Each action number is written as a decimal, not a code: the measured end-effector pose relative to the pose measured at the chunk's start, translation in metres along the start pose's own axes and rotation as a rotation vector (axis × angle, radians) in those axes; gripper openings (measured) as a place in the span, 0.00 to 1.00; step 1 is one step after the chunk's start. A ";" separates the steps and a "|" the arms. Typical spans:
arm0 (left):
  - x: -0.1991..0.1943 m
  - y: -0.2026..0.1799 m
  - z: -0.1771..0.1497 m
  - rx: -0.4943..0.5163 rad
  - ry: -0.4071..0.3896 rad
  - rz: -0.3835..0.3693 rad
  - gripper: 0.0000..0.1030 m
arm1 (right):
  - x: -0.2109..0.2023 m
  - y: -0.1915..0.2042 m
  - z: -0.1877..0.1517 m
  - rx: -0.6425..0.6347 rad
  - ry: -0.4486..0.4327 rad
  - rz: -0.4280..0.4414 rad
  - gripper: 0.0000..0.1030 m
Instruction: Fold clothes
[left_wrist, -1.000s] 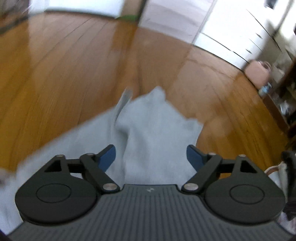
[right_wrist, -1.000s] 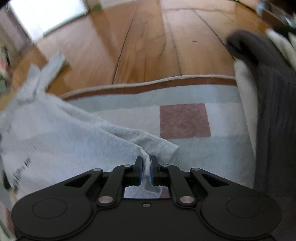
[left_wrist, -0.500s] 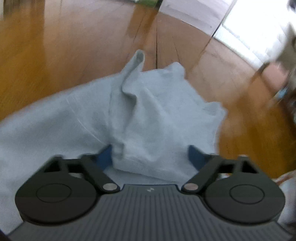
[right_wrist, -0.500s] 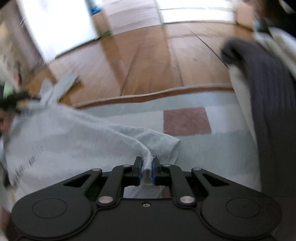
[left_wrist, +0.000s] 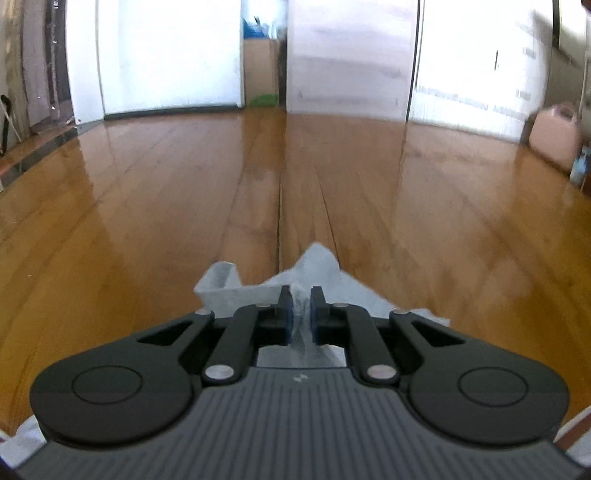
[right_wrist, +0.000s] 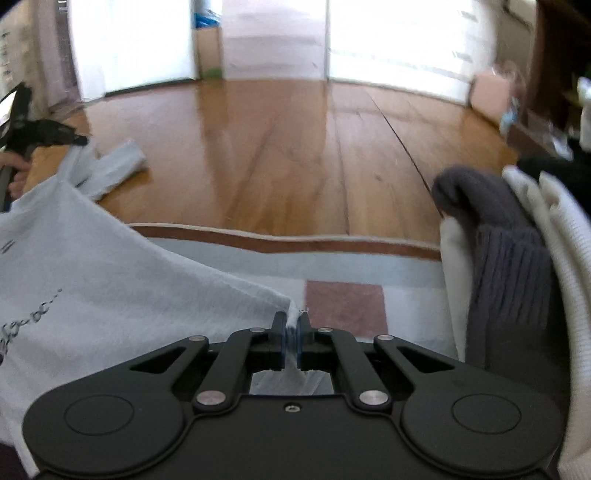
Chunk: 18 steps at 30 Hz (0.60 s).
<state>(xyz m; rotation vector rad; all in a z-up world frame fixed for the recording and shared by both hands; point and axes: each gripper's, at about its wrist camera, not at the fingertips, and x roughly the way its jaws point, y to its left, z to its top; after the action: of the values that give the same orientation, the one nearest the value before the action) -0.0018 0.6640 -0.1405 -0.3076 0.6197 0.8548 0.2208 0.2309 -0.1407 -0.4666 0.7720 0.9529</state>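
Since a second ago, the left gripper (left_wrist: 300, 312) has gone from spread wide above the grey T-shirt (right_wrist: 110, 280) to pinching a bunched fold of it, its jaws now easing slightly apart with cloth between them. Both grippers tilt downward toward the rug (right_wrist: 343, 306). Nearest, the right gripper (right_wrist: 293, 341) clamps the shirt's hem tight over the rug. Only the right view shows the shirt draped leftward to the left gripper, a hand (right_wrist: 13, 173), and dark and cream knitwear (right_wrist: 509, 266) right of the rug. Beyond lies wooden floor (left_wrist: 295, 177).
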 end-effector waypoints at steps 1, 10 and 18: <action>0.001 0.001 0.002 -0.001 0.022 -0.015 0.30 | 0.012 0.001 -0.001 -0.028 0.039 -0.047 0.25; -0.090 0.064 -0.045 -0.278 0.145 -0.302 0.80 | 0.001 0.006 -0.006 0.029 -0.032 -0.258 0.44; -0.169 0.115 -0.135 -0.515 0.326 -0.072 0.79 | -0.051 0.014 -0.027 0.239 -0.113 -0.015 0.47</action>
<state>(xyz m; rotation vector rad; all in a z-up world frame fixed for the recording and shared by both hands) -0.2273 0.5679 -0.1429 -0.9445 0.6774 0.8941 0.1807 0.1929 -0.1197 -0.2078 0.7670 0.8526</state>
